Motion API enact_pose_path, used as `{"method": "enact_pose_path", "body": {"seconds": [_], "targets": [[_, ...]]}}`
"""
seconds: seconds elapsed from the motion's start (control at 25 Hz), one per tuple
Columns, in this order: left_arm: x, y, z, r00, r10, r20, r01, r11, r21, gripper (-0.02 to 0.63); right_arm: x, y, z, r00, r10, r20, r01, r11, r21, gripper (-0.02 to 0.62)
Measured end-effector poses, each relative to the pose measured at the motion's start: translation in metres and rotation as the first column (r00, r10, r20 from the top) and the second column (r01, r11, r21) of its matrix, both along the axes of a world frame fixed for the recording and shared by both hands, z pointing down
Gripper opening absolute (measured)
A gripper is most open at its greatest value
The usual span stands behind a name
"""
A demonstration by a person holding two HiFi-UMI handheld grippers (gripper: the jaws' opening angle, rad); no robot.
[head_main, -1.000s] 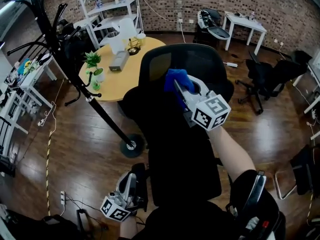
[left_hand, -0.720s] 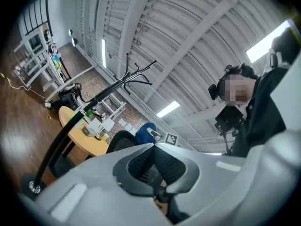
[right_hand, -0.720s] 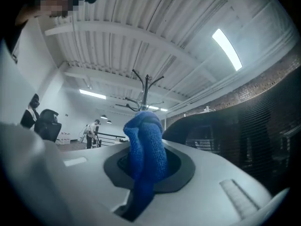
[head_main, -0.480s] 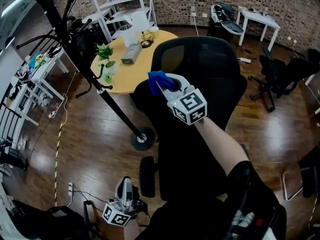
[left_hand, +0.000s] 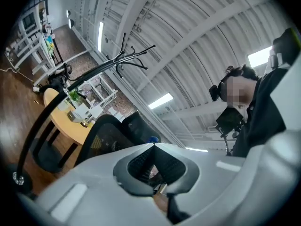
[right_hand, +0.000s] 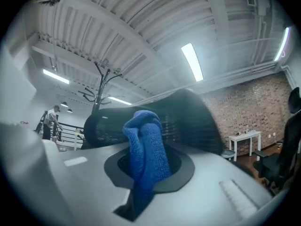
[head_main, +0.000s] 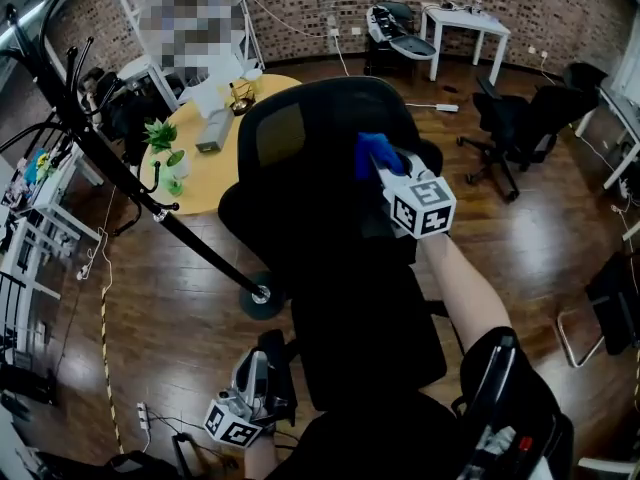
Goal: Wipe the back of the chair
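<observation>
A black office chair (head_main: 320, 158) stands in front of me, its mesh back (right_hand: 188, 114) facing me. My right gripper (head_main: 385, 168) is shut on a blue cloth (head_main: 374, 152), which it holds against the upper right part of the chair back. The blue cloth (right_hand: 146, 152) sticks up out of the shut jaws in the right gripper view. My left gripper (head_main: 252, 383) hangs low at the bottom left, away from the chair back, shut with nothing in it. In the left gripper view the chair (left_hand: 110, 135) shows beyond the jaws.
A round yellow table (head_main: 205, 153) with plants and small items stands behind the chair. A black coat stand (head_main: 150, 208) leans across the left, its round base (head_main: 262, 295) on the wooden floor. More black chairs (head_main: 520, 128) and a white table (head_main: 465, 23) stand at the back right.
My right gripper with the blue cloth has moved from the left side of the chair back across to its right side. The left gripper has stayed low.
</observation>
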State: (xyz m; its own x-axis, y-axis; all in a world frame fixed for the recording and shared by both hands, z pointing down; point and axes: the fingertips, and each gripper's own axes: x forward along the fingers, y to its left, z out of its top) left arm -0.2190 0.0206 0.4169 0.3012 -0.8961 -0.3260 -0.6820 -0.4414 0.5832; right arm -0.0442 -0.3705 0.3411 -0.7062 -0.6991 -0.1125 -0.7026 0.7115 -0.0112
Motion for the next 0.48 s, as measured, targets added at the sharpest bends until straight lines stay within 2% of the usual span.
{"method": "enact_pose_path", "body": {"seconds": [0.12, 0.24, 0.36, 0.48], "targets": [[0.017, -0.017, -0.005, 0.998, 0.064, 0.003, -0.064, 0.998, 0.008, -0.008, 0.042, -0.007, 0.010, 0.998, 0.057, -0.037, -0.058, 0.998, -0.006, 0.035], [0.029, -0.026, -0.009, 0.995, 0.099, 0.002, -0.099, 0.995, 0.018, -0.008, 0.058, -0.007, 0.019, 0.993, 0.079, -0.083, -0.080, 0.997, -0.010, 0.035], [0.031, -0.029, -0.010, 0.995, 0.099, 0.000, -0.099, 0.995, 0.017, -0.008, 0.058, -0.004, 0.025, 0.995, 0.083, -0.062, -0.087, 0.995, -0.052, 0.035], [0.031, -0.027, -0.008, 0.996, 0.089, 0.011, -0.089, 0.996, 0.004, -0.008, 0.028, 0.016, 0.032, 0.999, 0.004, -0.033, -0.007, 0.997, -0.077, 0.035]]}}
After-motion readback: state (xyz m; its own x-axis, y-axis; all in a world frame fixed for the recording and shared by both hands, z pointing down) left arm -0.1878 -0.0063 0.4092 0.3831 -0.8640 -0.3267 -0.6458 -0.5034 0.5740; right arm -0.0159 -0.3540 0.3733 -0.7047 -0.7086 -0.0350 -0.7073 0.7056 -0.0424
